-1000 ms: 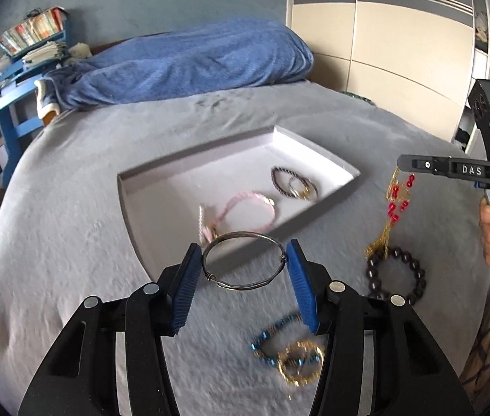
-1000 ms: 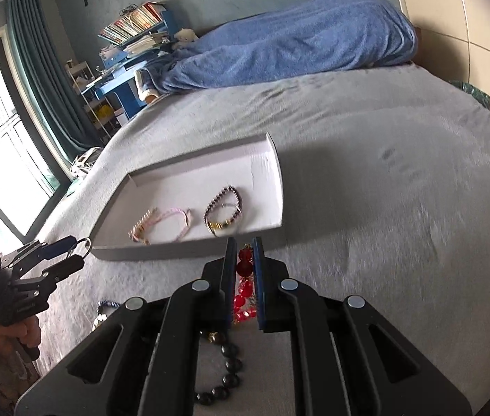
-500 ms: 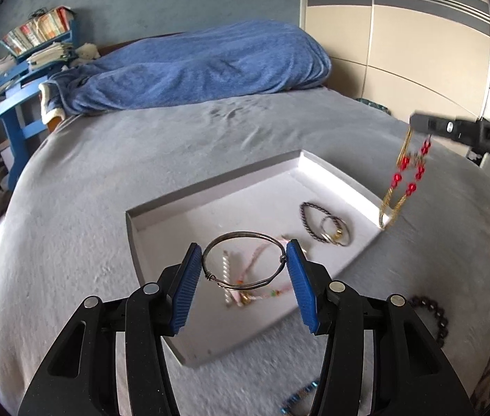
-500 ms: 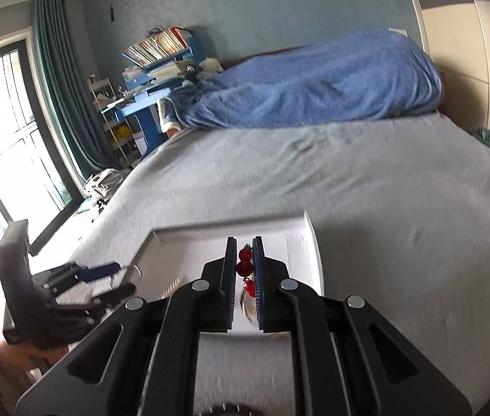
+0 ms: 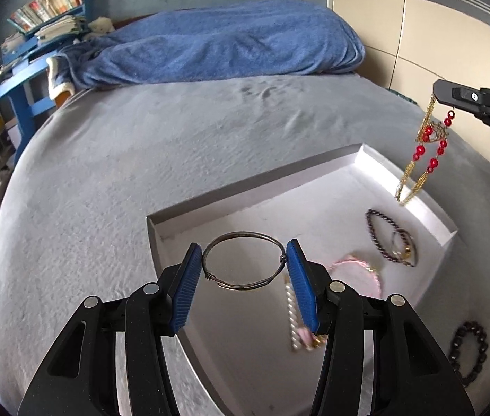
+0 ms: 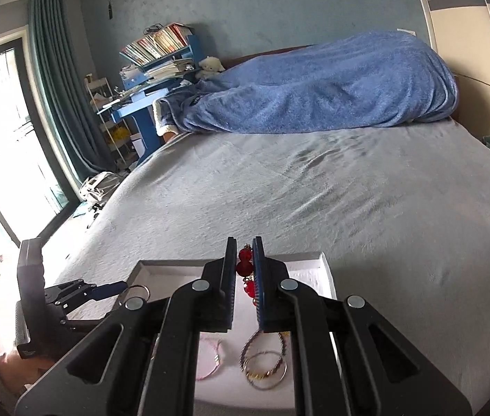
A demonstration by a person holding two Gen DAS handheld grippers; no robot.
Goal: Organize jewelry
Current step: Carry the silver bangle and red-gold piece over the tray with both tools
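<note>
Left wrist view: the left claw (image 5: 244, 270) is clamped on a thin metal bangle (image 5: 243, 260), held flat above the near corner of the white tray (image 5: 259, 187) on the grey bed (image 5: 141, 159). The right claw (image 6: 245, 270) is pinched on a red-bead chain (image 5: 425, 152), dangling over the tray's far side. A purple bracelet (image 5: 380, 232) and pink bracelet (image 5: 366, 270) lie inside; black beads (image 5: 470, 350) lie outside on the bed.

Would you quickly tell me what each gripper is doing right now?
Left gripper: shut on the wire bangle.
Right gripper: shut on the red-bead chain.
</note>
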